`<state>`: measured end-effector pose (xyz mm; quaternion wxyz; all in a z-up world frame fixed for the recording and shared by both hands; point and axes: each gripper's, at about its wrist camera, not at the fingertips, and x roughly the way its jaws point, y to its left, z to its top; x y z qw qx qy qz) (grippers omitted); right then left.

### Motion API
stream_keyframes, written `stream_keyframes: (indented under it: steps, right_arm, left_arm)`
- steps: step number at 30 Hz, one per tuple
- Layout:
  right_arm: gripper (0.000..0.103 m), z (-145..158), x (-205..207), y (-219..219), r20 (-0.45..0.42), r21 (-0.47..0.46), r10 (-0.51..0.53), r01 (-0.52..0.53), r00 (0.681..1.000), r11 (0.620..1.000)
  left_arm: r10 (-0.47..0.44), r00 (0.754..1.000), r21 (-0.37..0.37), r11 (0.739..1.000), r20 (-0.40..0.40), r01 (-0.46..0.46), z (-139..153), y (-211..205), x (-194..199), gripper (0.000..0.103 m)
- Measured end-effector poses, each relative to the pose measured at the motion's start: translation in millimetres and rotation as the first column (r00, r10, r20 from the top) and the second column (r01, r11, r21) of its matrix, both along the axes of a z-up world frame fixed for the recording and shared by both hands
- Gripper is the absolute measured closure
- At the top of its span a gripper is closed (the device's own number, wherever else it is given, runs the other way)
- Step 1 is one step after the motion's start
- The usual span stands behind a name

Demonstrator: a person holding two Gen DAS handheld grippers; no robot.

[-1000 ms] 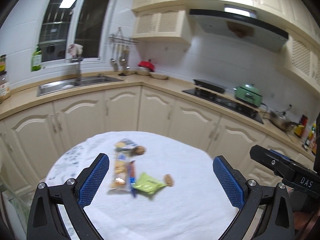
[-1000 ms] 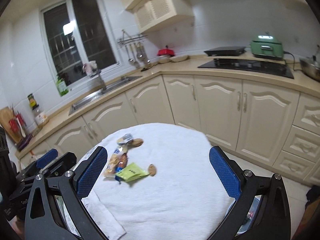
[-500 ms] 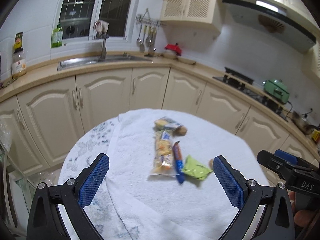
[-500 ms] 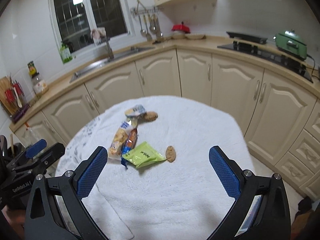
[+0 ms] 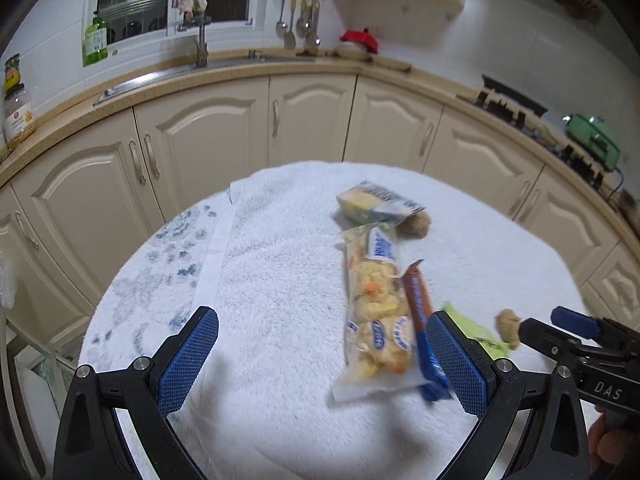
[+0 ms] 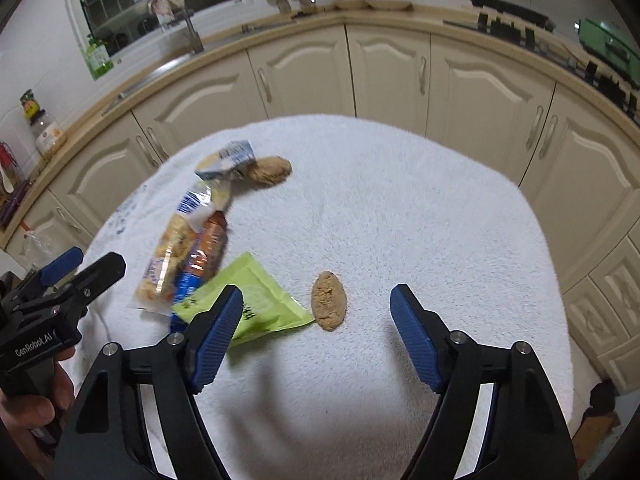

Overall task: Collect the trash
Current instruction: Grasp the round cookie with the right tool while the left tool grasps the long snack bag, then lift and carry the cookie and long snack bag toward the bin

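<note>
Trash lies on a round table under a white towel: a clear snack wrapper, a brown and blue bar wrapper, a green packet, a blue and white wrapper and two brown cookies. My left gripper is open just above the towel, its right finger beside the bar wrapper. My right gripper is open, with the near cookie between its fingers and its left finger over the green packet.
Cream kitchen cabinets curve behind the table, with a sink and tap and a stove on the counter. A green pot sits at the right. The other gripper shows at the right edge of the left wrist view.
Both grippers have come down and forward toward the table, so the trash looks larger and nearer. The left gripper has swung to the left. Both stayed open.
</note>
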<state>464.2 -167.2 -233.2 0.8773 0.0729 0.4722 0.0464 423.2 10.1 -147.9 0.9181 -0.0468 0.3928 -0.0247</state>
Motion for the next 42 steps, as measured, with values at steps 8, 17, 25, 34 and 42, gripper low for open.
stream_keyframes:
  steps: [8, 17, 25, 34, 42]
  right_arm:
    - [0.048, -24.8, 14.4, -1.4, -0.045, -0.028, 0.013, -0.014, 0.999, 1.000]
    - [0.074, -25.7, 7.7, 9.1, -0.009, -0.140, 0.049, -0.050, 0.999, 0.989]
    - [0.079, -23.0, 2.8, -1.8, -0.006, -0.054, 0.039, -0.039, 0.999, 0.998]
    - [0.079, -9.7, -31.0, -24.4, 0.017, 0.011, 0.013, -0.014, 1.000, 1.000]
    - [0.079, 13.8, -66.9, -47.3, 0.073, 0.068, -0.015, 0.010, 0.997, 0.998]
  left_arm:
    - [-0.037, 0.998, 0.030, 0.999, -0.056, 0.039, -22.2, -19.0, 63.5, 0.001]
    - [-0.132, 0.985, 0.069, 0.988, -0.109, 0.140, -47.2, -53.2, 117.4, 0.034]
    - [-0.157, 0.982, -0.031, 0.987, -0.109, 0.155, -44.9, -36.2, 118.3, 0.073]
    - [-0.118, 0.991, -0.054, 0.992, -0.065, 0.114, -33.2, -31.0, 86.4, 0.074]
    - [-0.128, 0.991, -0.070, 0.989, 0.030, 0.130, -6.9, -46.2, 51.9, 0.074]
